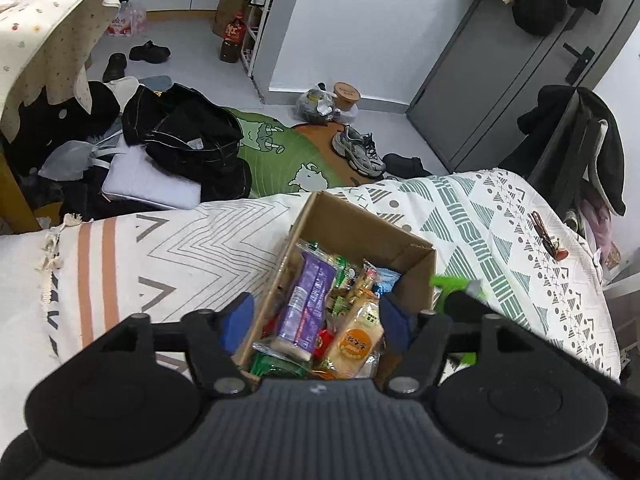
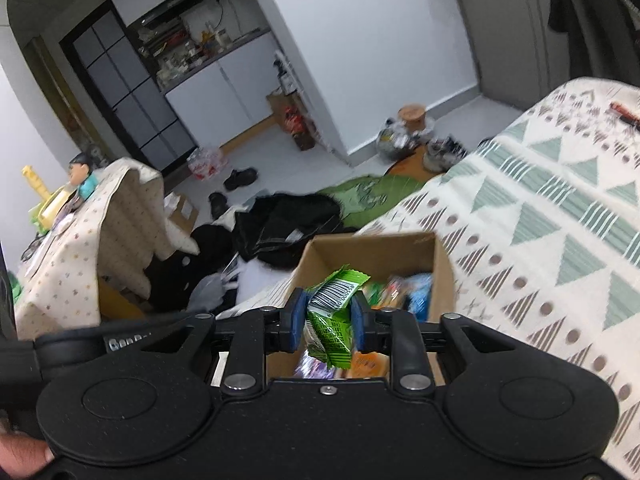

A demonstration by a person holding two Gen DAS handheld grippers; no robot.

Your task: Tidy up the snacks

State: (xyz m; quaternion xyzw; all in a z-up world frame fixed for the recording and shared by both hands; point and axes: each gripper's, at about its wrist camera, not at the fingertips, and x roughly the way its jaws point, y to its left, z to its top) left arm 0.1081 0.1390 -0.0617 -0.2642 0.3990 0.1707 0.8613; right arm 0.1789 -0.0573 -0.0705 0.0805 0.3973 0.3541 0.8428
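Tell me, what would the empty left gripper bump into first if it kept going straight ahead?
Probably the snacks in the cardboard box. The left gripper, jaws open, points right at the purple packet and the orange packet on top, though depth is hard to judge.

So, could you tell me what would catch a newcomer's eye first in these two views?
Probably the green snack packet pinched in the right gripper, held above the open cardboard box on the patterned bedspread. Next, the box's bright jumble, with a purple packet on top, and the left gripper open over it. Beyond the bed, black clothes lie heaped on the floor.
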